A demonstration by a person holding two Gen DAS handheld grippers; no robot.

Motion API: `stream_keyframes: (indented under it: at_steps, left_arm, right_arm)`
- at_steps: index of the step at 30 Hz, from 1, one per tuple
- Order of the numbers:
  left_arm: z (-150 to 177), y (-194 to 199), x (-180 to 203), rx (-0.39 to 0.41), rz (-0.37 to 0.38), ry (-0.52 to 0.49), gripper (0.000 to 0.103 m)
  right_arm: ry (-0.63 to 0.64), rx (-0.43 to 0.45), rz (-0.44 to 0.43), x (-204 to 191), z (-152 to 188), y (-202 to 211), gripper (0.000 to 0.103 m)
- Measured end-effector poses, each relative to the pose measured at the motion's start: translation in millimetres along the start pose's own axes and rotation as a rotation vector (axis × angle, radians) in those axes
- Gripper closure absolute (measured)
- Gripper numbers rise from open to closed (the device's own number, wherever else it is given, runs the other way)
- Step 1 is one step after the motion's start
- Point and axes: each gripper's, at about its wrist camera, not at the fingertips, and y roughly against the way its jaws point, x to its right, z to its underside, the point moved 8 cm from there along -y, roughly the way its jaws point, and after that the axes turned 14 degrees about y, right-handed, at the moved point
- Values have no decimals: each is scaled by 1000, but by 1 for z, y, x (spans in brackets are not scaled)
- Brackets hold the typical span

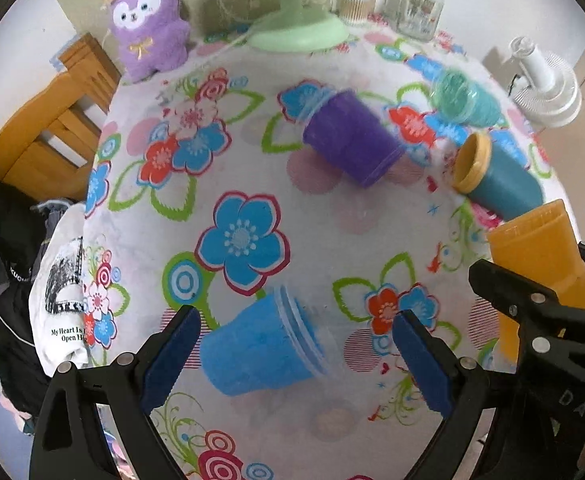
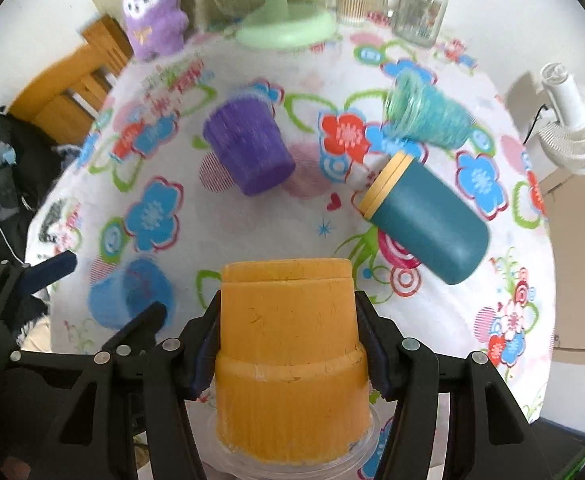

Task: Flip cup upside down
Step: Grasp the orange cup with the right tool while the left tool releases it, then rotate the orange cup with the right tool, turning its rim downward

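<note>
My right gripper (image 2: 288,344) is shut on an orange cup (image 2: 288,360), whose base points away from the camera and whose clear rim is nearest the camera; the cup also shows at the right of the left wrist view (image 1: 540,268). My left gripper (image 1: 292,356) is open, its blue pads on either side of a blue cup (image 1: 260,348) that lies on its side on the flowered tablecloth (image 1: 232,168). The pads do not touch it. In the right wrist view the blue cup (image 2: 132,296) lies at the lower left by the left gripper (image 2: 108,284).
A purple cup (image 1: 348,136), a teal cup with a yellow rim (image 1: 496,176) and a turquoise cup (image 1: 464,98) lie on their sides further back. A green fan base (image 1: 296,28), a purple plush toy (image 1: 148,20), a glass jar (image 1: 416,8) and a white fan (image 1: 544,80) stand at the back. A wooden chair (image 1: 52,120) is at the left.
</note>
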Motion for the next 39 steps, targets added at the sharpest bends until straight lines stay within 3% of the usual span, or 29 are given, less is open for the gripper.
stream_keyframes:
  at_steps: [13, 22, 34, 39]
  left_arm:
    - [13, 55, 20, 80, 90, -15, 5]
    - [26, 81, 19, 113, 115, 76, 5]
    - [55, 47, 34, 94, 124, 145, 5]
    - [67, 31, 35, 87, 107, 159, 5]
  right_arm:
    - [71, 229, 58, -6, 9, 72, 40]
    - [124, 370, 74, 0, 13, 100, 40]
    - [183, 508, 92, 14, 31, 78, 40]
    - [215, 603, 125, 15, 33, 71, 40]
